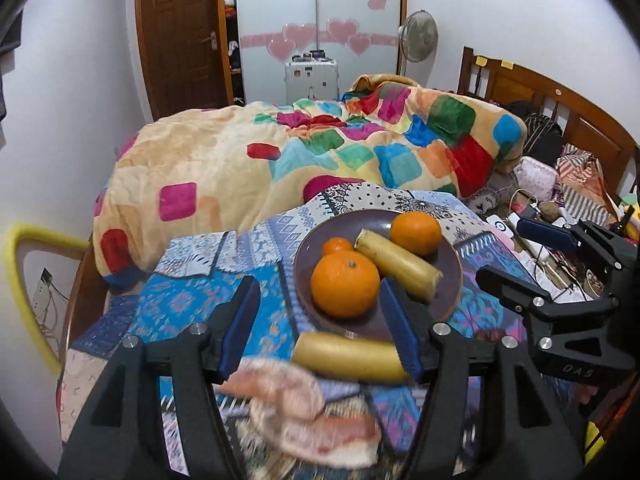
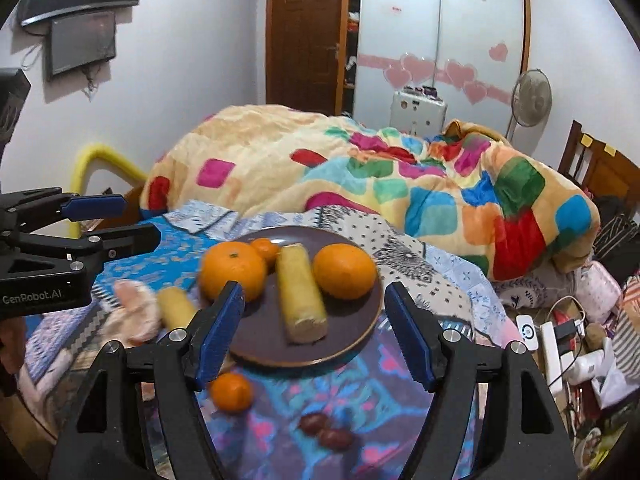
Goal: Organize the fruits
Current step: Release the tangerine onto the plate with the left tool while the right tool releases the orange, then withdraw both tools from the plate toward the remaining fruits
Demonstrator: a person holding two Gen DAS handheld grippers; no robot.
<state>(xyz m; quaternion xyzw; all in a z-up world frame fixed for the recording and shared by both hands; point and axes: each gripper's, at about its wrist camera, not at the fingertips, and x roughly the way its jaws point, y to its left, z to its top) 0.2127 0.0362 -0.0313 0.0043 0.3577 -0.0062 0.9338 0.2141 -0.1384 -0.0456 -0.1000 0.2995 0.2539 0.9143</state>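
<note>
A dark purple plate [image 1: 448, 280] [image 2: 360, 332] lies on a patterned blue cloth. It holds two large oranges [image 1: 345, 284] [image 2: 345, 271], a small mandarin [image 1: 337, 245] [image 2: 265, 249] and a yellow corn-like piece [image 1: 398, 266] [image 2: 301, 294]. A second yellow piece [image 1: 348, 356] [image 2: 175, 307] lies off the plate at its near-left edge, beside a peeled pinkish pomelo [image 1: 304, 412] [image 2: 134, 314]. A loose mandarin [image 2: 232, 392] and red dates [image 2: 326, 430] lie in front of the plate. My left gripper [image 1: 320, 332] is open and empty above the plate's near-left rim. My right gripper [image 2: 314, 336] is open and empty above the plate's near edge.
A bunched colourful quilt [image 1: 320, 148] [image 2: 400, 184] rises behind the plate. Cables, a power strip [image 2: 550, 352] and clutter lie to the right. A yellow padded chair frame [image 1: 16, 280] stands at the left. A wooden headboard [image 1: 560, 108] is at far right.
</note>
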